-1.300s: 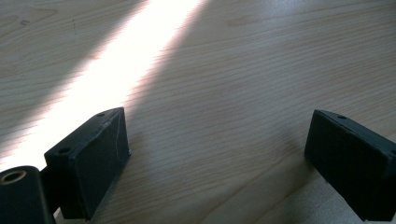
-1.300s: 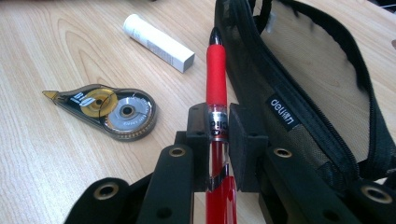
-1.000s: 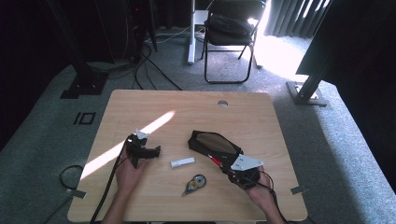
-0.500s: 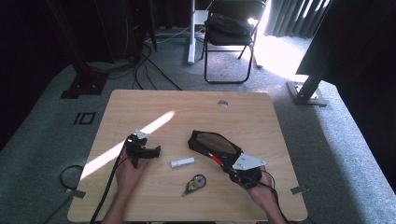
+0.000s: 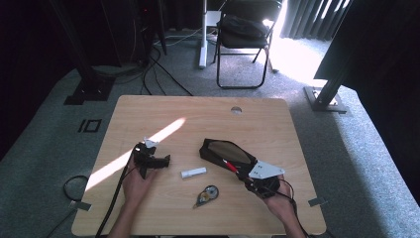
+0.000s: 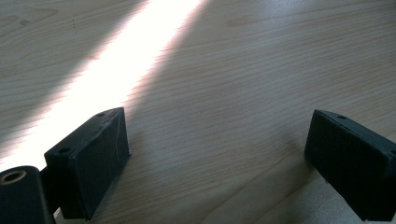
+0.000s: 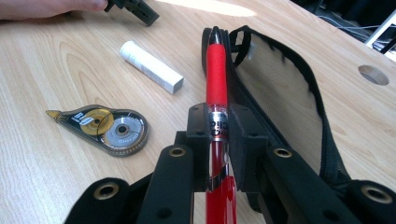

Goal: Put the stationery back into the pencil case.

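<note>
Red pen (image 7: 216, 74); black pouch (image 7: 285, 88); white eraser (image 7: 150, 66); grey-and-gold tape dispenser (image 7: 105, 127); light wood table (image 7: 56, 70).

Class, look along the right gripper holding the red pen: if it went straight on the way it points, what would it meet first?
Probably the black pencil case: the red pen in the right gripper already points at its open rim.

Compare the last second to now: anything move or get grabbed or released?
Nothing visibly changed. The right gripper stays shut on the red pen, its tip at the mouth of the black pouch. The left gripper stays open on the table. The white eraser and correction tape lie where they were.
</note>
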Available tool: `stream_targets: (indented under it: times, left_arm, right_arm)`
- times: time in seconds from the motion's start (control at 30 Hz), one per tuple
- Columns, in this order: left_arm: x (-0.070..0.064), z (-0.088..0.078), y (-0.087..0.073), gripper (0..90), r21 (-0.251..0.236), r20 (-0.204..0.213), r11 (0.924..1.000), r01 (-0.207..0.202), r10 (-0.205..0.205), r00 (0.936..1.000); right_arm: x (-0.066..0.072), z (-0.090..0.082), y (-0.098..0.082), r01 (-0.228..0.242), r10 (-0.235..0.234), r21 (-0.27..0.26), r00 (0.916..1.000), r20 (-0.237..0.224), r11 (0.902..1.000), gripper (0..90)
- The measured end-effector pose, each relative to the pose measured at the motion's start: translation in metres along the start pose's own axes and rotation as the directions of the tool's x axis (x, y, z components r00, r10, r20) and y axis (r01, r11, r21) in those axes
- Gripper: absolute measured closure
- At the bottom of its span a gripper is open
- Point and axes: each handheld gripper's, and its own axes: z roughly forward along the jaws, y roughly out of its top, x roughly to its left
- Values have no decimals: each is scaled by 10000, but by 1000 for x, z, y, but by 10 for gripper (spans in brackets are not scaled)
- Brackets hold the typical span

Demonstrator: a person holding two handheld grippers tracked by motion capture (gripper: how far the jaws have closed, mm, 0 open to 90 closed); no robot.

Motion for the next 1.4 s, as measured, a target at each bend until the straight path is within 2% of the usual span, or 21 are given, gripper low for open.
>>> stream_targets:
  times: [0.33,0.7,1.4]
  left_arm:
    - [0,0,0,65,-3,3,10000,3,-3,10000]
    - [0,0,0,65,-1,-1,10000,0,0,10000]
    - [0,0,0,65,0,0,10000,1,-1,10000]
  right_arm:
    - [-2,-2,3,35,-35,-59,10000,63,10000,795]
    - [-11,-4,11,74,-69,-231,9997,227,9997,796]
    - [-20,-3,23,184,-175,-354,9995,246,9992,795]
